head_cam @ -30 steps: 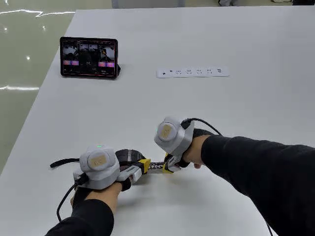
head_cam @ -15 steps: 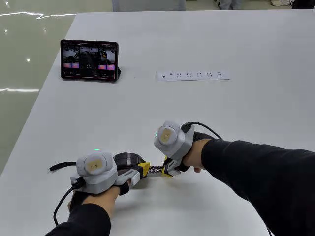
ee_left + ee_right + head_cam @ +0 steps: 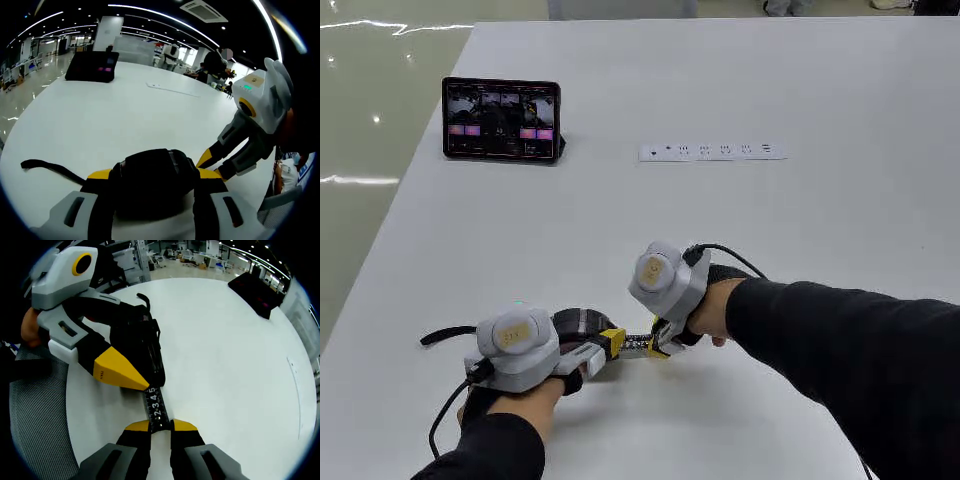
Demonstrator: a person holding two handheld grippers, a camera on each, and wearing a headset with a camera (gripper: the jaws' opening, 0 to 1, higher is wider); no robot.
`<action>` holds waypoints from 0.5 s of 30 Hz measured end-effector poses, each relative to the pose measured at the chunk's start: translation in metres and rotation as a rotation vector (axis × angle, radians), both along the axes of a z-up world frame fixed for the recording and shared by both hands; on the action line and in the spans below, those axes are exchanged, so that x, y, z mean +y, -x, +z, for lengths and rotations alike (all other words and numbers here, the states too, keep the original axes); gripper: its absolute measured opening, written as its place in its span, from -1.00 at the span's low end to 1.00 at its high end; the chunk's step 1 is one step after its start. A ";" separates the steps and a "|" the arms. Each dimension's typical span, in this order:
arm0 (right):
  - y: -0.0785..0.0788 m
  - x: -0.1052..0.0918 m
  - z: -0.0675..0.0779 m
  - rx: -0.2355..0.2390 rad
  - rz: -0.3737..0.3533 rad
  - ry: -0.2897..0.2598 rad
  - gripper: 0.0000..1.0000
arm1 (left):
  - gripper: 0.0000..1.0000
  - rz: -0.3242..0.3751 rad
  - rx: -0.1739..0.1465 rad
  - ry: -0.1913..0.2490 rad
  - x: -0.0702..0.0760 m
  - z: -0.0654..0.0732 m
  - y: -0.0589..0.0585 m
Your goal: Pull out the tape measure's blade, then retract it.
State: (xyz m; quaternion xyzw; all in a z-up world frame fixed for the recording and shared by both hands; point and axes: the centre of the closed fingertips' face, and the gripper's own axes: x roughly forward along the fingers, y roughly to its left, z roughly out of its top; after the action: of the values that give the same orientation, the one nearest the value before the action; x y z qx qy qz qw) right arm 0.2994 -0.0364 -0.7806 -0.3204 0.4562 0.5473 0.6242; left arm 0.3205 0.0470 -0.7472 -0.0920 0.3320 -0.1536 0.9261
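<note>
Risk first: your right gripper (image 3: 161, 426) has only the end of the blade (image 3: 156, 407), jaws nearly closed, pinching it from both sides. Likely failure: the thin steel slips out under spring load and whips back into the case. Pull off-line and the blade may kink at the mouth. The tape measure (image 3: 152, 180) could also twist in your left gripper (image 3: 608, 345) under a sideways pull. Left jaws are set fairly wide, clamped on both flanks of the black case, low at the near side of the table (image 3: 720, 80). Short run of blade between grippers. Strap (image 3: 448, 331) trails loose.
</note>
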 end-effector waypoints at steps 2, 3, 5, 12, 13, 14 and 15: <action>0.000 0.000 0.000 0.003 -0.006 -0.001 -0.79 | 0.19 0.001 0.003 -0.001 0.000 0.000 0.000; 0.000 0.000 0.000 0.005 -0.009 -0.001 -0.79 | 0.19 0.000 0.002 -0.002 0.000 0.000 0.000; 0.000 0.000 0.000 0.007 -0.014 -0.002 -0.79 | 0.20 -0.003 0.002 -0.006 0.000 0.000 0.000; 0.001 0.000 0.000 0.000 -0.018 -0.012 -0.79 | 0.22 -0.006 -0.040 -0.076 -0.002 0.000 0.001; 0.001 0.000 0.000 -0.001 -0.018 -0.012 -0.79 | 0.21 -0.003 -0.042 -0.073 -0.001 0.000 0.001; 0.001 0.000 0.000 -0.001 -0.019 -0.012 -0.79 | 0.21 -0.001 -0.043 -0.067 0.000 0.000 0.001; 0.001 0.000 0.000 -0.001 -0.018 -0.012 -0.79 | 0.20 0.001 -0.038 -0.054 0.002 0.001 0.000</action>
State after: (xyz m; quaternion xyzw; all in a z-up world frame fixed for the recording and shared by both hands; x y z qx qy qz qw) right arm 0.2987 -0.0361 -0.7804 -0.3127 0.4554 0.5445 0.6311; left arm 0.3200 0.0486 -0.7464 -0.0642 0.3185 -0.1457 0.9345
